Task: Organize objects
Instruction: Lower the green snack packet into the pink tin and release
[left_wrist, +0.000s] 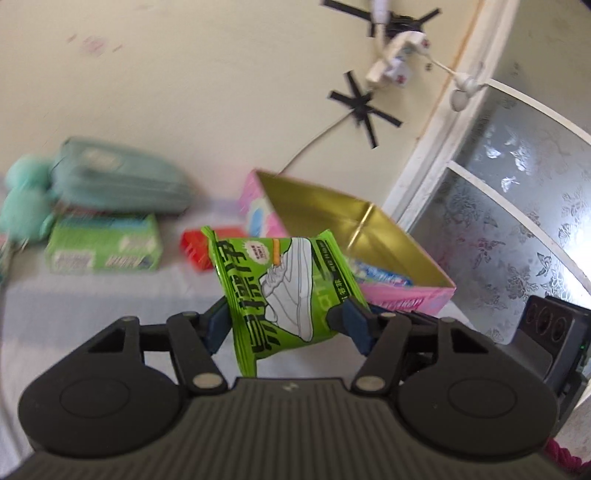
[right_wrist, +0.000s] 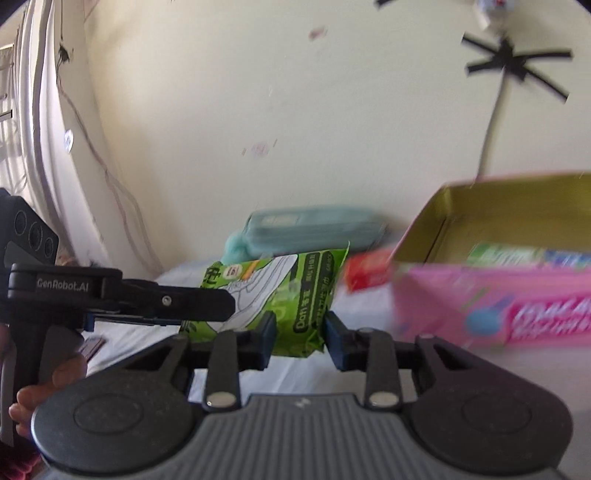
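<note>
My left gripper (left_wrist: 286, 325) is shut on a green packet (left_wrist: 280, 291) printed with a white sneaker and holds it above the white table. In the right wrist view the same packet (right_wrist: 295, 295) hangs from the left gripper (right_wrist: 207, 302), which reaches in from the left. My right gripper (right_wrist: 299, 332) has its fingers on either side of the packet's lower edge; the frames do not show whether they touch it. An open pink box (left_wrist: 406, 295) with a gold inside stands behind and to the right, also in the right wrist view (right_wrist: 491, 306), with several packets inside.
A green packet (left_wrist: 105, 247), a red box (left_wrist: 195, 247) and a teal pouch (left_wrist: 118, 181) with teal pompoms (left_wrist: 22, 206) lie at the back near the cream wall. A frosted window (left_wrist: 509, 221) is on the right.
</note>
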